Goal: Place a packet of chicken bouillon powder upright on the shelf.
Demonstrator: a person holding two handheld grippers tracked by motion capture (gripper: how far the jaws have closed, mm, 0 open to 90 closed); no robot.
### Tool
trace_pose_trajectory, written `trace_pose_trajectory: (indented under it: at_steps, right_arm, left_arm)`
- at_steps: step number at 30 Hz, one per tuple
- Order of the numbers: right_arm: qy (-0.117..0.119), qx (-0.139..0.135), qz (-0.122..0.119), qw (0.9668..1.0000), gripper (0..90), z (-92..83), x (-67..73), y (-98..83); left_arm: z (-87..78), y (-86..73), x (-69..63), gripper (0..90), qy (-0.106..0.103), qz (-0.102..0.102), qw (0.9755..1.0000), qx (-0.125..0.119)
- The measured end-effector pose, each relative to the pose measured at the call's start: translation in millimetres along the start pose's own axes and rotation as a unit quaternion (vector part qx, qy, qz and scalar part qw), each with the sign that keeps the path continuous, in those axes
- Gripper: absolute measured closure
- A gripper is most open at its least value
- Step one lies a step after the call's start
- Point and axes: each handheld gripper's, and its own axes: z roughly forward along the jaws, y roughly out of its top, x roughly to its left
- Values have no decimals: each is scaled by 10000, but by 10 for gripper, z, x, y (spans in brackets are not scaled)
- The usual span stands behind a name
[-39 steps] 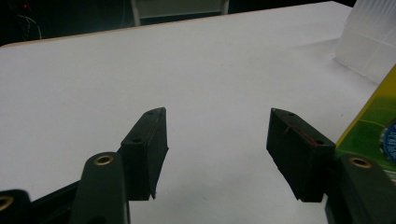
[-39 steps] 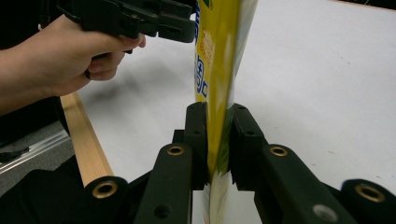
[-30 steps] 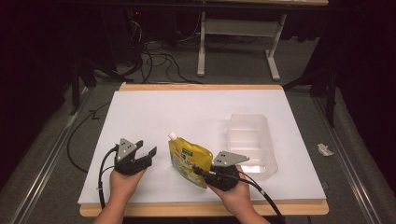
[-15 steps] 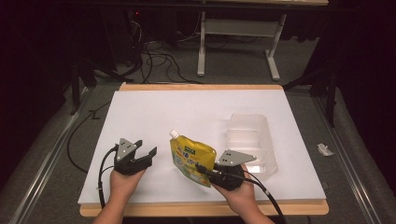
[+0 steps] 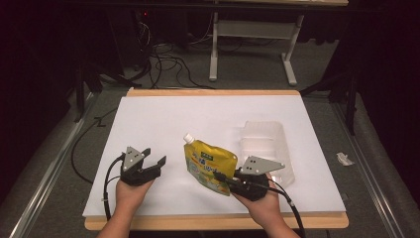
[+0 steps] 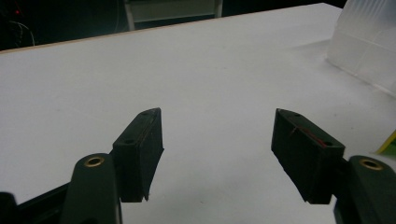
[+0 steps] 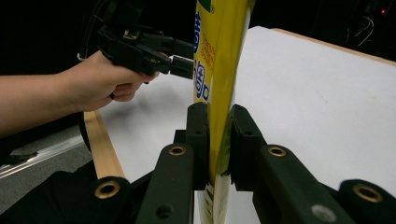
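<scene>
A yellow spouted pouch [image 5: 208, 166] with a white cap is held over the white table top [image 5: 198, 119], near its front. My right gripper [image 5: 224, 179] is shut on the pouch's lower right edge. In the right gripper view the jaws [image 7: 218, 122] clamp the yellow pouch [image 7: 219, 51], which runs up between them edge-on. My left gripper [image 5: 154, 159] rests to the pouch's left, open and holding nothing. The left gripper view has its jaws [image 6: 217, 140] spread wide over bare table, with a yellow corner of the pouch [image 6: 390, 142] at the right edge.
A clear plastic container [image 5: 266, 146] lies just right of the pouch, also the clear container [image 6: 369, 44] in the left gripper view. The table's wooden front edge [image 5: 213, 220] runs just behind both hands. Cables and a metal frame stand on the floor beyond the table.
The right gripper has shifted slightly to the right with the pouch in it. The left gripper has stayed in place, open.
</scene>
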Motion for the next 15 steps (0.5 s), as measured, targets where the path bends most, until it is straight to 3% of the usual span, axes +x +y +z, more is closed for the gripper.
trace_pose_trajectory:
  at_steps: [8, 15]
  right_arm:
    - [76, -106, -47, 9999, 819, -119, -55, 105]
    - [74, -118, -117, 9998, 819, -280, -189, 190]
  left_arm:
    - [-3, -3, -28, 346, -42, 44, 10000, 0]
    - [18, -10, -24, 347, -59, 71, 9999, 40]
